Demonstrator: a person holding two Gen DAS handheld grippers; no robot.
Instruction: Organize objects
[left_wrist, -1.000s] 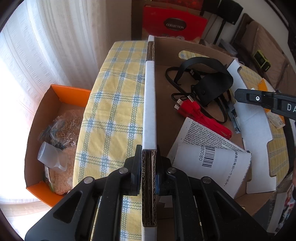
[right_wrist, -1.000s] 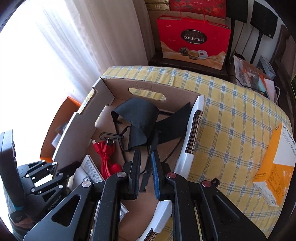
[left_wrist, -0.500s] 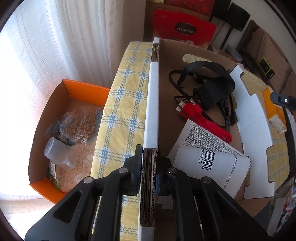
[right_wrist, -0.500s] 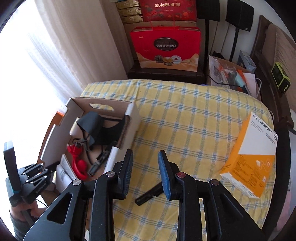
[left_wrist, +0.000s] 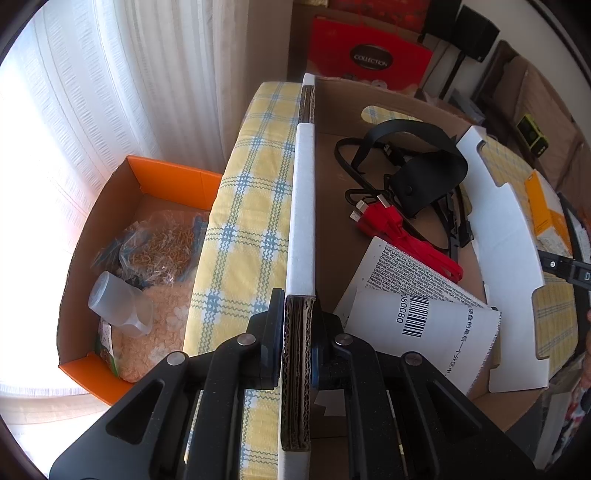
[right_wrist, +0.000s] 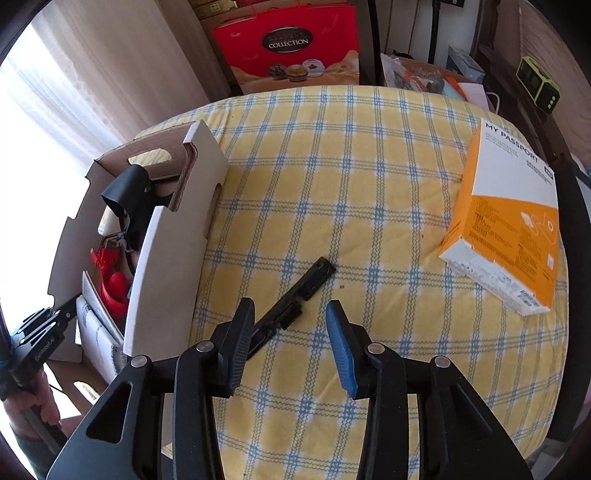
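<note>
My left gripper (left_wrist: 298, 325) is shut on the near wall of the cardboard box (left_wrist: 302, 206). The box holds a black pouch with straps (left_wrist: 424, 177), a red cable (left_wrist: 402, 236) and printed papers (left_wrist: 417, 314). In the right wrist view the box (right_wrist: 173, 236) stands at the left of the yellow checked table (right_wrist: 369, 206). My right gripper (right_wrist: 291, 332) is open and empty just above the table. A black flat clip-like piece (right_wrist: 295, 306) lies on the cloth between and just ahead of its fingers. An orange and white "My Passport" box (right_wrist: 506, 218) lies at the right.
An orange carton (left_wrist: 122, 269) with bags and a plastic cup sits below the table's left edge by the curtain. A red "Collection" gift box (right_wrist: 291, 48) stands behind the table. Cluttered shelves and a green gadget (right_wrist: 535, 85) are at the far right.
My right gripper has come out of the box, moved right over the table and opened. The black piece it held now lies on the cloth. My left gripper still clamps the box wall.
</note>
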